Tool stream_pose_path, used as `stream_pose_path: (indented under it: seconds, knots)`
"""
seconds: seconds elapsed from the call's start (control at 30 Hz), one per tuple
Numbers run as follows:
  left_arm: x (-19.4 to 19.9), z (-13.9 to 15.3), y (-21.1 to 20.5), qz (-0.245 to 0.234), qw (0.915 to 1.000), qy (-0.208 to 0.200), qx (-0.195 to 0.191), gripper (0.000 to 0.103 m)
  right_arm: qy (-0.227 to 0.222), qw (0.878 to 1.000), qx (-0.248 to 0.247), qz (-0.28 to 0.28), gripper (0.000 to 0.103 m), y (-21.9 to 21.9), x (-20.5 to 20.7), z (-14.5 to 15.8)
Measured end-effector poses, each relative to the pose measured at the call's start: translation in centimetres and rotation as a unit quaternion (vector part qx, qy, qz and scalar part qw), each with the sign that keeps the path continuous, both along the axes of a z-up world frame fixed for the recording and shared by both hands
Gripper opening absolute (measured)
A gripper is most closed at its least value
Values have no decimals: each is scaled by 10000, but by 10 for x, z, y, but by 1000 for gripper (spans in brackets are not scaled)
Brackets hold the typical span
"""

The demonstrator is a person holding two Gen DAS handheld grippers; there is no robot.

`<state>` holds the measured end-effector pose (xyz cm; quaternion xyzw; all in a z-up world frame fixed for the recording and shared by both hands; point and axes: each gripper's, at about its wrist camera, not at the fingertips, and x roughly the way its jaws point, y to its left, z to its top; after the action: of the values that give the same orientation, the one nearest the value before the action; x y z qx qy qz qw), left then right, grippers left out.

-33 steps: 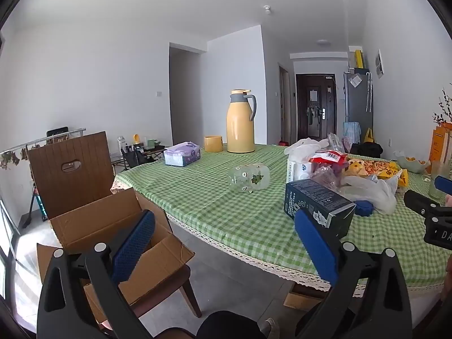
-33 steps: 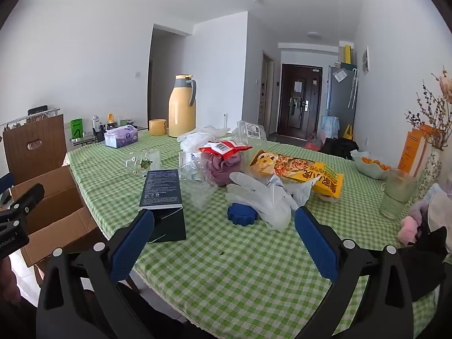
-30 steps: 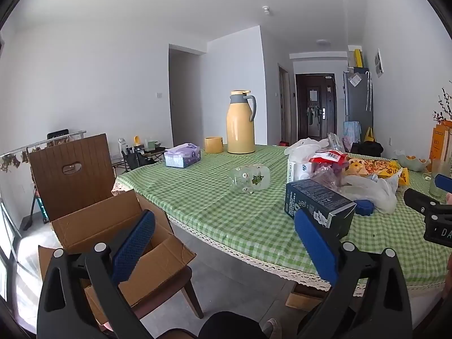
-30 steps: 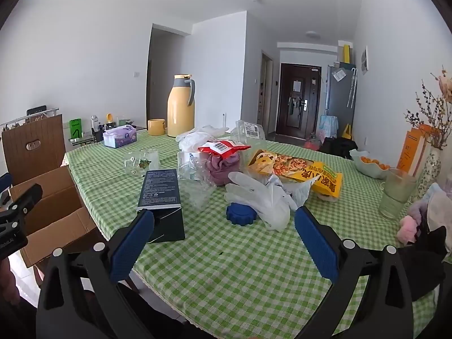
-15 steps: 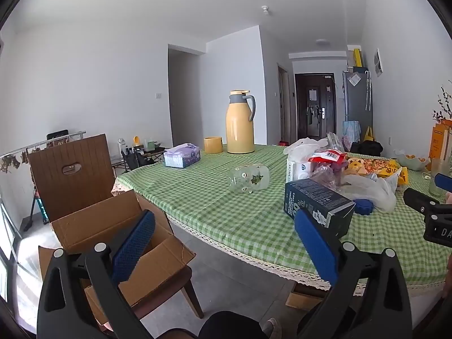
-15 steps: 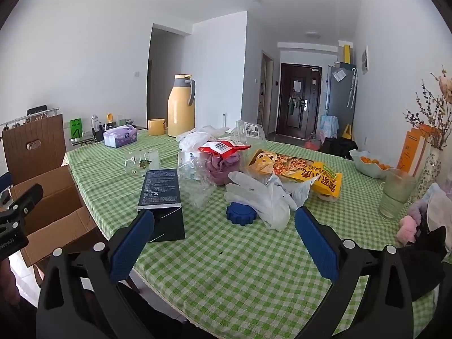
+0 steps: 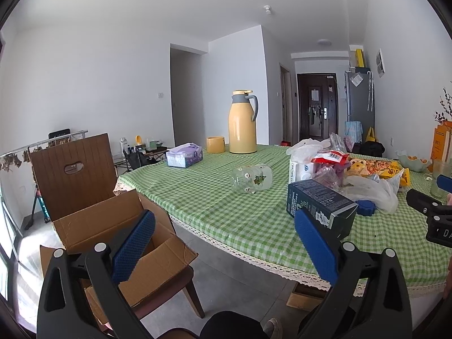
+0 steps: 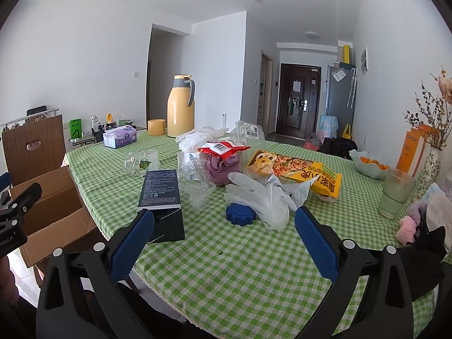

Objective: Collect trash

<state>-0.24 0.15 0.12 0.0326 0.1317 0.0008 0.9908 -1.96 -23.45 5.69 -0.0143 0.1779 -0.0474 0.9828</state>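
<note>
Green-checked cloth covers the table (image 8: 254, 276). Trash lies clustered mid-table: dark carton (image 8: 162, 197) on its side near the near-left edge, blue cap (image 8: 241, 214) just beside a crumpled white plastic bag (image 8: 262, 197), red snack bag (image 8: 223, 147), yellow snack bag (image 8: 313, 176) toward the far-right side. Open cardboard box (image 7: 113, 234) sits on a chair off the table's left edge. Left gripper (image 7: 223, 247) spread wide, empty, held off the near-left edge between box and carton. Right gripper (image 8: 224, 247) spread wide, empty, over the near edge, short of the cap. Yellow thermos (image 8: 180, 107) upright at far-left corner.
</note>
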Motion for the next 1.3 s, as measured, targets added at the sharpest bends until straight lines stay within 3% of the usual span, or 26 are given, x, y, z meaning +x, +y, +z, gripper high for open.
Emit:
stream_pose_path:
  seconds: [1.3]
  knots:
    - [2, -1, 1, 111, 9999, -40, 63, 96, 20, 10000, -44, 33, 96, 1, 3, 0]
